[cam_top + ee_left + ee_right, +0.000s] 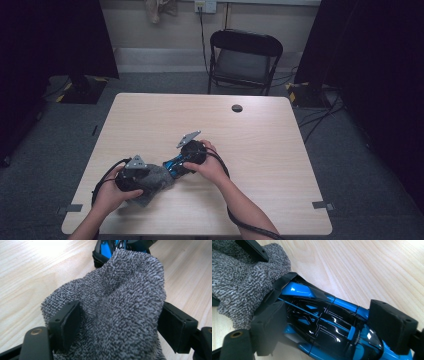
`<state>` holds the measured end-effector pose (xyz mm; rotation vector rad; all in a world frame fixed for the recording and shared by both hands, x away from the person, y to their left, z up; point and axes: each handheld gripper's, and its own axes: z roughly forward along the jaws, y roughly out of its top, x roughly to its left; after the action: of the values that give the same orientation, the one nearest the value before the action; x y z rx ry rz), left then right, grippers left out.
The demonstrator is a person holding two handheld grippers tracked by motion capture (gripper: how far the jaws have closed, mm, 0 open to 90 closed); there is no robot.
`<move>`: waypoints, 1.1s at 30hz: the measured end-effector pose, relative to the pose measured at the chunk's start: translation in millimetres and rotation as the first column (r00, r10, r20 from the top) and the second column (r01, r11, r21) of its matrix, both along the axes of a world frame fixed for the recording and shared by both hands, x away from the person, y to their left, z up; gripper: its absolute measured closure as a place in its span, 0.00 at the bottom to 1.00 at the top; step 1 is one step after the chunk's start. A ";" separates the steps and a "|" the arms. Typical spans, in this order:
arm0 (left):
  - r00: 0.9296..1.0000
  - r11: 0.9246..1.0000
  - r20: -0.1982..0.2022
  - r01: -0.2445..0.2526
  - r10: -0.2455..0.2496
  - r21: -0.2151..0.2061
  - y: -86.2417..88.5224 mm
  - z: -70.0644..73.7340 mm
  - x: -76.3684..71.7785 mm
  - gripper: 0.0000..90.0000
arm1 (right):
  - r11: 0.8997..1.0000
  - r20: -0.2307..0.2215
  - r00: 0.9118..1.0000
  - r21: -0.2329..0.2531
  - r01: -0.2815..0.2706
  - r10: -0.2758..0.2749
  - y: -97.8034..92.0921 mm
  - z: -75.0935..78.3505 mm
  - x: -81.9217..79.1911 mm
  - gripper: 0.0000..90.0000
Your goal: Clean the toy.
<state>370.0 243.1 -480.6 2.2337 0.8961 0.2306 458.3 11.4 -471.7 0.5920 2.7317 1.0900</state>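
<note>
Grey looped terry cloth (117, 302), rough and nubbly, matt all over. Beside it the blue and black toy car (329, 325), hard plastic, glossy, throwing bright highlights. Both lie on the pale wood-grain table top (250, 145), smooth with a soft sheen. The gripper jaws look matt black plastic.

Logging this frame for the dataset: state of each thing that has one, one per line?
Cloth: bunched, between the left gripper's jaws, touching the car.
Car: lying on the table, between the right gripper's jaws.
Left gripper: shut on the cloth.
Right gripper: jaws at the car's sides, shut on it.
Chair: unfolded, upright, behind the table.
</note>
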 end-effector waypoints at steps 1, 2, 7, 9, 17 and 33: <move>1.000 1.000 0.004 0.001 -0.001 0.002 0.1 -0.4 0.4 0.25 | 1.000 0.002 1.000 0.008 0.006 -0.006 -0.1 -1.4 -0.7 0.15; 1.000 1.000 0.002 -0.003 0.003 0.000 0.1 -0.7 0.4 0.24 | 1.000 0.006 1.000 0.018 0.006 -0.006 -0.4 -2.8 -1.2 0.14; 1.000 1.000 0.024 -0.017 0.017 -0.006 0.2 3.5 1.6 0.25 | 0.998 -0.009 1.000 0.055 0.008 -0.008 -2.2 -6.2 0.3 0.14; 0.999 1.000 0.036 -0.014 0.015 -0.015 -0.2 5.9 2.8 0.26 | 0.999 -0.009 1.000 0.049 0.010 -0.009 -1.6 -6.1 -0.5 0.13; 0.999 0.999 0.004 0.036 -0.036 -0.017 -13.1 -2.7 4.7 0.62 | 0.998 -0.008 1.000 0.052 0.025 -0.025 0.7 -7.0 -2.5 0.12; 1.000 0.999 -0.031 -0.007 0.006 -0.054 -4.4 18.2 0.1 0.80 | 0.998 -0.008 1.000 0.057 0.027 -0.027 0.5 -7.4 -2.1 0.11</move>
<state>370.1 238.7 -462.4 2.1898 0.9154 0.1734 456.2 11.9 -479.1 0.6403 2.6982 1.1657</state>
